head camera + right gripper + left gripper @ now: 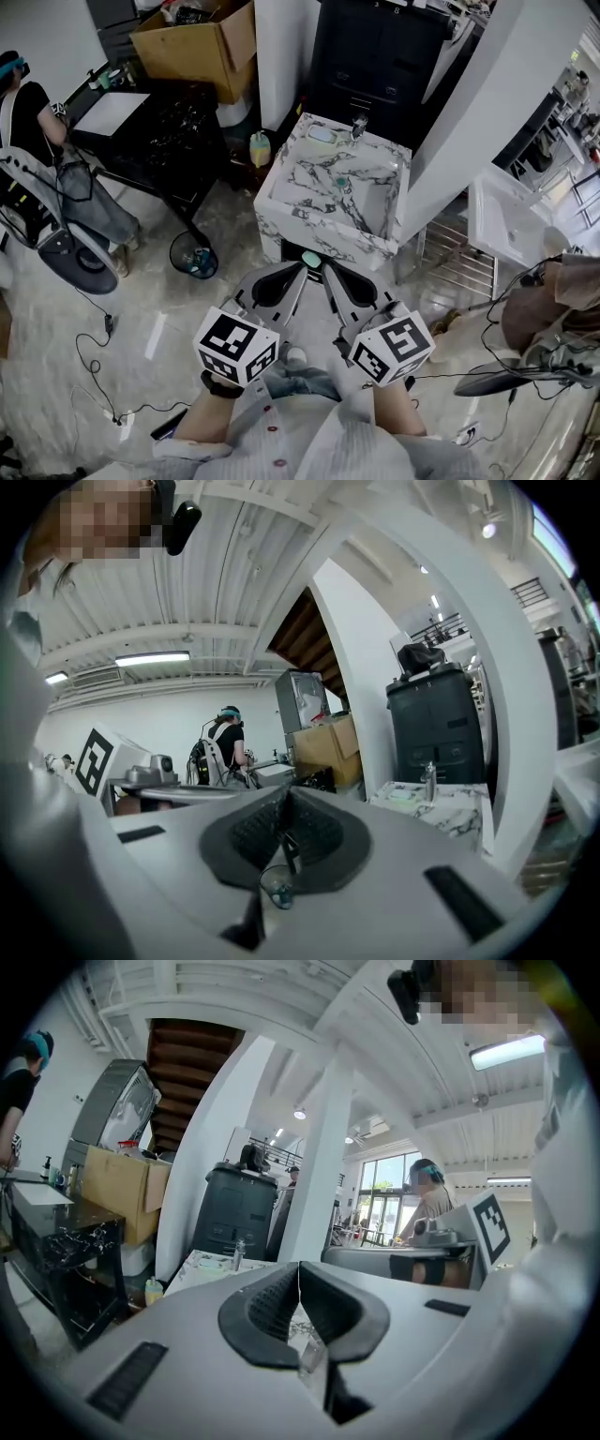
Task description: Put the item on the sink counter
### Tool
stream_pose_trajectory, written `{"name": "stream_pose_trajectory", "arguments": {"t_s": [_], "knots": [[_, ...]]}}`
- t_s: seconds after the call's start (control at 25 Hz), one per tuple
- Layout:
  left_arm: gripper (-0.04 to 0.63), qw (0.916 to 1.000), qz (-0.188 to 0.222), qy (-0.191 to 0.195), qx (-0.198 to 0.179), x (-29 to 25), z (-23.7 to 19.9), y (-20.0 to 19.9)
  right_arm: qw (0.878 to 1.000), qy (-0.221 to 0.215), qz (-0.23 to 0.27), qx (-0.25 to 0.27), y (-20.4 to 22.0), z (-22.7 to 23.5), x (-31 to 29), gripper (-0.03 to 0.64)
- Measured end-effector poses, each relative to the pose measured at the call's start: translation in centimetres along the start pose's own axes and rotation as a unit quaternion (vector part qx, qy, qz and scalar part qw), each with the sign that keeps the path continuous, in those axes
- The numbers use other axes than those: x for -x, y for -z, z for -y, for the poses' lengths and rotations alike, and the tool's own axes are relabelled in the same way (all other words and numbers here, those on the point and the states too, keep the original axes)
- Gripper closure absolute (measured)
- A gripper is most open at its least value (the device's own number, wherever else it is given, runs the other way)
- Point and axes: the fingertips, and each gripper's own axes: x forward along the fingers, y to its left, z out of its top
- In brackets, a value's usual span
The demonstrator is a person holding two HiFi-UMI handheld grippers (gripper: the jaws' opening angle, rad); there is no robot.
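Head view: left gripper (302,268) and right gripper (328,272) were held side by side ahead of the person, roughly level. Their tips converged toward the front of the marble sink counter (386,148).

Left gripper view: its fingers (267,1309) were clenched, the pads meeting along a thin seam at the tip. Nothing lay between them.

Right gripper view: its fingers (319,841) were likewise clenched pad to pad, gripping nothing.

Task item: the pale green item (322,134) lay flat on the back ledge of the sink counter. It sat just beside the faucet (359,127), on the faucet's left in head view, and well apart from both grippers. Right gripper view showed the same arrangement, item left of faucet on the marble top. The basin (352,202) was white with grey veining, and a small teal spot showed near its middle.

Surroundings, head view:
- A yellow bottle (260,147) stood on the floor just left of the sink unit.
- A round black bin (194,255) stood on the floor near the unit's front left corner.
- A black counter (178,131) stood further left, with a cardboard box (202,42) beyond it.
- A black cabinet (375,56) stood behind the sink.
- A seated person (37,122) was at the far left edge.
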Motion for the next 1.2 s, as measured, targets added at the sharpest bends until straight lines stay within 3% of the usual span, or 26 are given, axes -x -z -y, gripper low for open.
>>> {"name": "stream_pose_trajectory", "arguments": {"t_s": [1.2], "knots": [[0.578,1.0,0.0,-0.001,-0.002,0.2,-0.3,0.1,0.999,0.014,-0.041,0.006,1.4,0.5,-0.4,0.609]]}}
